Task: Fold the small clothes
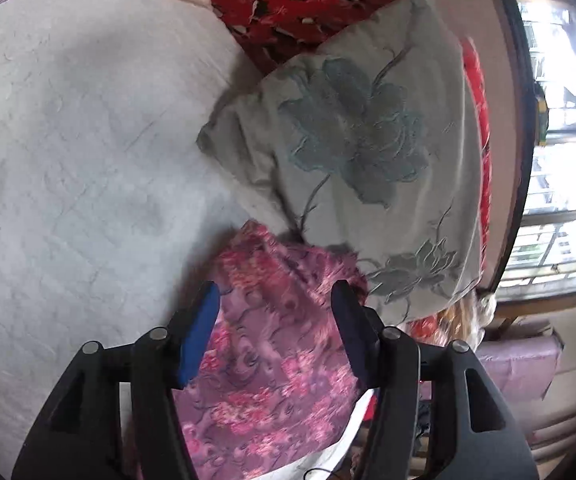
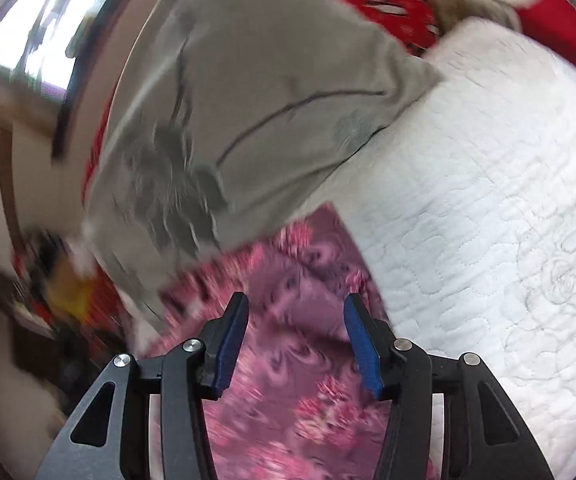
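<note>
A small pink and purple floral garment [image 1: 271, 364] lies on the white quilted bed cover [image 1: 67, 168], its far end against a grey pillow. My left gripper [image 1: 275, 292] hovers over the garment with its blue-padded jaws apart and nothing pressed between them. In the right wrist view the same floral garment [image 2: 296, 360] lies below my right gripper [image 2: 296, 304], whose jaws also stand apart over the cloth without pinching it. That view is blurred.
A grey pillow with teal embroidered flowers [image 1: 352, 160] leans just beyond the garment, also the grey pillow [image 2: 227, 100]. Red patterned bedding [image 1: 300, 4] lies behind it. A window [image 1: 564, 140] is at the right. The white quilt [image 2: 488, 220] stretches away beside the garment.
</note>
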`<state>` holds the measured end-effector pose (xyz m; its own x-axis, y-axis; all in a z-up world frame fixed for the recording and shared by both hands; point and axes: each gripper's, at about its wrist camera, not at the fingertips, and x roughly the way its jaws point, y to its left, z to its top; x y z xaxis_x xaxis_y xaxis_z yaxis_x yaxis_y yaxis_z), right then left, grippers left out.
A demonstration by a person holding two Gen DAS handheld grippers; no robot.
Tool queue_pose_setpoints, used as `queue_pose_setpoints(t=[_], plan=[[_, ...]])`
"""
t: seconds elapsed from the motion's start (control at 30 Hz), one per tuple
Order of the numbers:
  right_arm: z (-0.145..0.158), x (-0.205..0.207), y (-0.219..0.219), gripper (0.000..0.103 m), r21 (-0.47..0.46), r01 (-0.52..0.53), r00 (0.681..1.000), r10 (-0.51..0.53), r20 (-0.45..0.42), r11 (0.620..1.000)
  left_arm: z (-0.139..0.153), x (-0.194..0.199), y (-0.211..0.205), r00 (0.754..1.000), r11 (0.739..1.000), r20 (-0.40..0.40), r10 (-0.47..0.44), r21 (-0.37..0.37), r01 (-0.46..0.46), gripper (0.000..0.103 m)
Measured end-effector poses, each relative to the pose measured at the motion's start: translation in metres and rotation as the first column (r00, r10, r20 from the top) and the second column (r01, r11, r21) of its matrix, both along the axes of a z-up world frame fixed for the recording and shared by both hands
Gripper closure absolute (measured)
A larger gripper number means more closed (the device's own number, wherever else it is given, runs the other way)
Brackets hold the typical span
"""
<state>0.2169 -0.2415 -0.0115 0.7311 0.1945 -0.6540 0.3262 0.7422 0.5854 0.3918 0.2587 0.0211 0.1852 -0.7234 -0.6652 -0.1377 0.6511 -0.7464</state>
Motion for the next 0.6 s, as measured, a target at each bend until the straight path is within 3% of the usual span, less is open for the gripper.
queue_pose_setpoints(t=[0.1, 0.17, 0.27, 0.43, 0.53, 0.57, 0.6], plan=[[0.0, 0.009, 0.022, 0.044, -0.155, -0.056, 0.998, 0.051, -0.033, 0.986, -0.008, -0.005, -0.009, 0.997, 0.993, 0.01, -0.081, 0.088, 0.08, 0.045], [0.0, 0.018, 0.041, 0.041, -0.285, -0.106, 0.994, 0.09, -0.069, 0.953, -0.016, -0.008, -0.016, 0.991, 0.981, 0.005, -0.133, 0.142, 0.131, 0.045], [-0.005, 0.035, 0.057, 0.041, -0.381, -0.159, 0.985, 0.122, -0.118, 0.911, -0.033, -0.009, -0.03, 0.983, 0.96, -0.022, -0.184, 0.209, 0.184, 0.045], [-0.016, 0.055, 0.078, 0.04, -0.457, -0.232, 0.969, 0.161, -0.188, 0.859, -0.045, -0.013, -0.045, 0.976, 0.954, -0.034, -0.214, 0.208, 0.217, 0.045], [-0.017, 0.057, 0.087, 0.042, -0.541, -0.242, 0.967, 0.157, -0.199, 0.805, -0.042, -0.013, -0.049, 0.977, 0.953, -0.018, -0.212, 0.217, 0.21, 0.045], [-0.018, 0.058, 0.087, 0.043, -0.574, -0.228, 0.97, 0.13, -0.207, 0.786, -0.041, -0.012, -0.051, 0.979, 0.955, -0.01, -0.201, 0.218, 0.199, 0.047], [-0.019, 0.058, 0.083, 0.045, -0.574, -0.218, 0.971, 0.117, -0.208, 0.789, -0.036, -0.013, -0.052, 0.98, 0.956, 0.014, -0.197, 0.226, 0.189, 0.058]])
